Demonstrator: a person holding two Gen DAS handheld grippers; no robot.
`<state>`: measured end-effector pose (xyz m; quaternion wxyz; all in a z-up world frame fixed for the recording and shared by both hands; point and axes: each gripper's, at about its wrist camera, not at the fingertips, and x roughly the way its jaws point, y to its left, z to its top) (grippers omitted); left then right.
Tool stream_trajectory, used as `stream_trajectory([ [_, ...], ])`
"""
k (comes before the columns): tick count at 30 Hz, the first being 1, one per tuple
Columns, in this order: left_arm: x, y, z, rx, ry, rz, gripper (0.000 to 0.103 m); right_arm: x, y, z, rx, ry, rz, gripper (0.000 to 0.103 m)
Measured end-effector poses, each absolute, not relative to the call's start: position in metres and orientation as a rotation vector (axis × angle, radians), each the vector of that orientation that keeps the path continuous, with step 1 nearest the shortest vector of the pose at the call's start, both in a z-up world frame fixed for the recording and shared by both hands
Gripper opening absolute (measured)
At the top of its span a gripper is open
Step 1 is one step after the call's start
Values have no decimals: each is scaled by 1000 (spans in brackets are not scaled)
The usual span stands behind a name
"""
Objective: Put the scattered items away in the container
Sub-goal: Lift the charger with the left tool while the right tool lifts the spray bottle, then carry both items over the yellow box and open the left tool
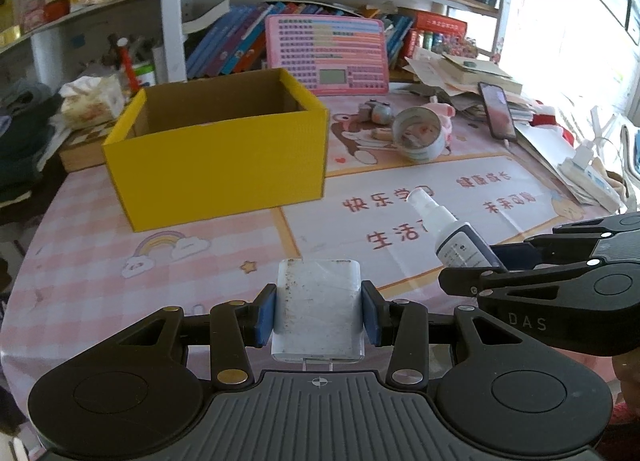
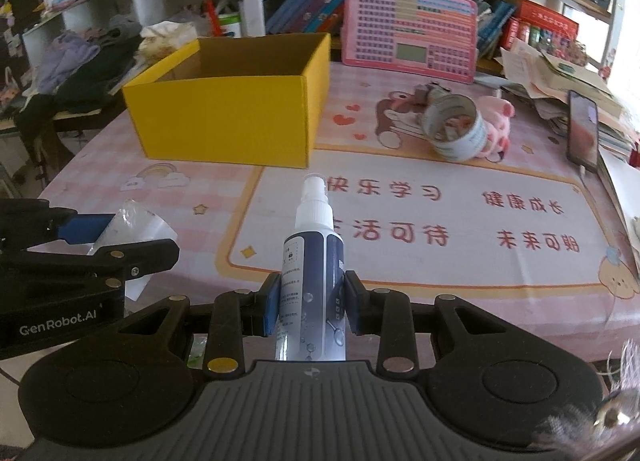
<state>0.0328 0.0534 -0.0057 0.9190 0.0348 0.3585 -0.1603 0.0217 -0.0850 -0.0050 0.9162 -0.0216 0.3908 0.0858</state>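
Box (image 1: 216, 165), yellow and open-topped, sits on the pink mat (image 1: 80, 253) at far left, apart from both grippers. Left gripper (image 1: 319, 315) is clamped on a white packet (image 1: 318, 313); right gripper (image 2: 311, 307) is clamped on a spray bottle (image 2: 312, 261), nozzle pointing toward the box.

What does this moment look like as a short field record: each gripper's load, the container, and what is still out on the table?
left gripper: shut on white packet
right gripper: shut on spray bottle, nozzle pointing forward
container: yellow box, open-topped, contents not visible
still on table: tape roll, pink plush toy, phone
stage: both loads held short of the box
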Motion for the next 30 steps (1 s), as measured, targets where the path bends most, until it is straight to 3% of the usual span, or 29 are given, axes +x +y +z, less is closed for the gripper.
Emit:
stream_trajectory([
  [30,46,133,9,-8,687,-177,42,52,-6,6,-140,747,329,31],
])
